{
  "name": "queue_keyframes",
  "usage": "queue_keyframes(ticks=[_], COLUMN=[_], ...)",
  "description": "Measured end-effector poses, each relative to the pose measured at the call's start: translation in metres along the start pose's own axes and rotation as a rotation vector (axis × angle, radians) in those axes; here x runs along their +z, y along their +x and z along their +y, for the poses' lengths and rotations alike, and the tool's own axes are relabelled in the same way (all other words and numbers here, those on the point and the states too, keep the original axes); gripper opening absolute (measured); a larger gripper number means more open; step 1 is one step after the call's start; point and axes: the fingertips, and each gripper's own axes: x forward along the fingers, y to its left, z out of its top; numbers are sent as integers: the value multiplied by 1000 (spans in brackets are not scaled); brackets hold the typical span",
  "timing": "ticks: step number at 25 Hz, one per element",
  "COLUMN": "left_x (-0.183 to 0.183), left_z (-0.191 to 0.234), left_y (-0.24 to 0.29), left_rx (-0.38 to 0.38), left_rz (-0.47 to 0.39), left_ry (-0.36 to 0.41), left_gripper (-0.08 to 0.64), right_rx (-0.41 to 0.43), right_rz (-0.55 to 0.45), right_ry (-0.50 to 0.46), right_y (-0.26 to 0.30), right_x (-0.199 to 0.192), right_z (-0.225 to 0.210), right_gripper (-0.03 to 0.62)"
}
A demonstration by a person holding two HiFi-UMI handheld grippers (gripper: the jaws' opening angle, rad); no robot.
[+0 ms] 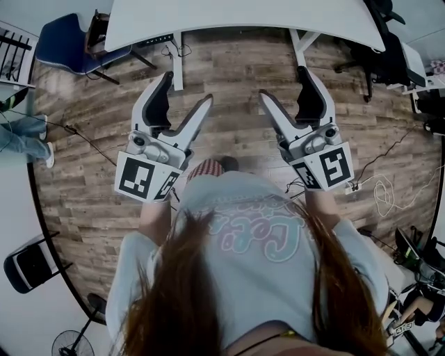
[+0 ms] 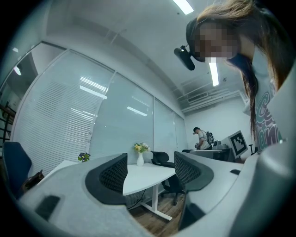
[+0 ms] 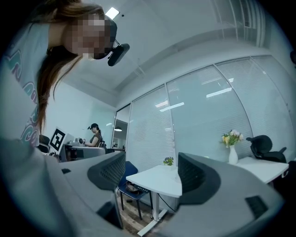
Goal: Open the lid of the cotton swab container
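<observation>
Two grippers are held up in front of us, both empty. Left gripper (image 1: 189,87): jaws spread wide, nothing between them. Its own view shows only air and the room past the pads (image 2: 113,172). Right gripper (image 1: 284,82): same, jaws well apart, nothing gripped. Each is a smooth white-grey plastic shell. The curved fingers taper to the tips and carry black pads with a fine mesh-like texture on the inner faces. Left marker cube (image 1: 144,177) sits at the rear of its gripper, white with black square print. Right marker cube (image 1: 330,167) matches it.

We cannot tell where the cotton swab container is; no view shows it.

Below the grippers we see the floor (image 1: 229,62), brown wood planks with a matte finish. White table (image 1: 243,17) with a smooth top and rounded edge runs along the top of the head view. Blue padded chair (image 1: 66,42) stands at upper left near it. Long reddish-brown hair (image 1: 181,292) and a pale shirt (image 1: 257,257) with pastel lettering fill the bottom.

In the left gripper view, a slim white vase (image 2: 140,159) with yellow and white flowers stands on the table. Small potted plant (image 2: 83,157) sits further left. Black office chair (image 2: 162,158) is just behind the table. Glass wall (image 2: 92,115) with horizontal blinds runs behind. Another person (image 2: 201,138) stands far back at a desk.
</observation>
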Motion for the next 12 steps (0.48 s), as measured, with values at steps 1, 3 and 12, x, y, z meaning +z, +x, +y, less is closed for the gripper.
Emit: queue_keyframes(ticks=[1, 3, 12], left_x=[0, 0, -13], left_z=[0, 2, 31], left_y=[1, 2, 10], left_rx=[5, 14, 42], left_rz=[-1, 1, 13], left_ry=[1, 0, 4], left_gripper=[288, 288, 288], right_rx=[1, 4, 14], right_rz=[-1, -2, -6], right_ry=[2, 9, 19], right_y=[1, 4, 29], right_x=[-1, -3, -15], right_z=[-2, -6, -17], right_gripper=[339, 339, 339])
